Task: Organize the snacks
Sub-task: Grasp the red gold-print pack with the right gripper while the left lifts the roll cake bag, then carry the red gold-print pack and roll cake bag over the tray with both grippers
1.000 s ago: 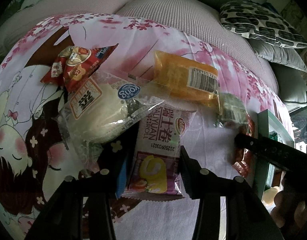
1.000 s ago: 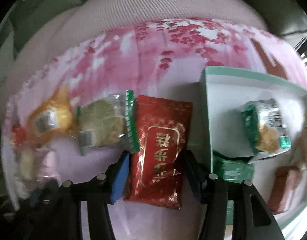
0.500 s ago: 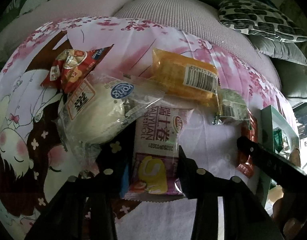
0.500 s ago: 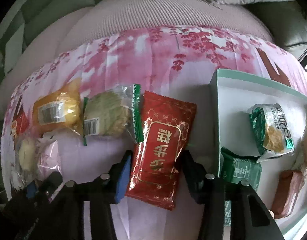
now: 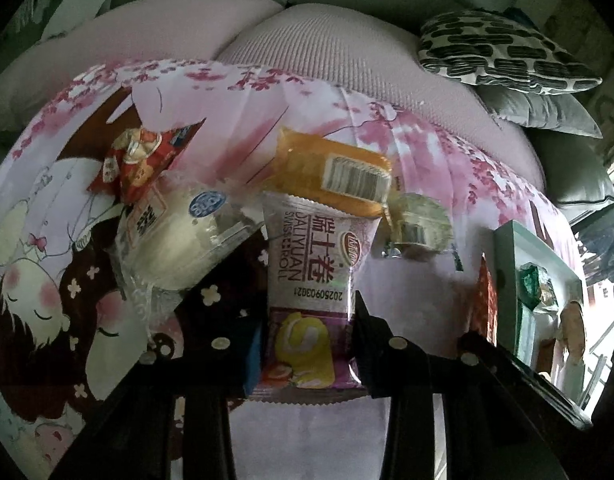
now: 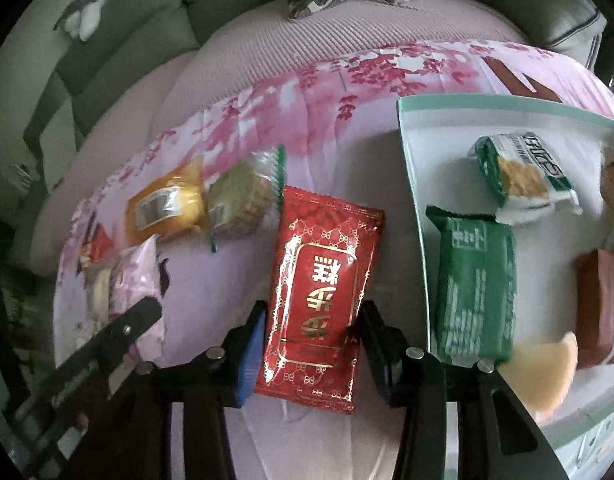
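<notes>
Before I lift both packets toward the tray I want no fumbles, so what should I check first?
1. Left gripper fingers on both sides of the Swiss roll packet: ok.
2. Right gripper fingers on both sides of the red packet: ok.
3. Firm squeeze on either packet: cannot tell.
4. Bun packet off the Swiss roll packet: not ok, the edges overlap.
5. Bare floor left in the tray: ok.

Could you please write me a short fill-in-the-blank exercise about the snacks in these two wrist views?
1. The left gripper is closed on the ____ Swiss roll packet.
2. The right gripper holds a ____ packet with gold lettering.
3. The dark green packet lies inside the ____.

Missing words: purple; red; tray
</notes>
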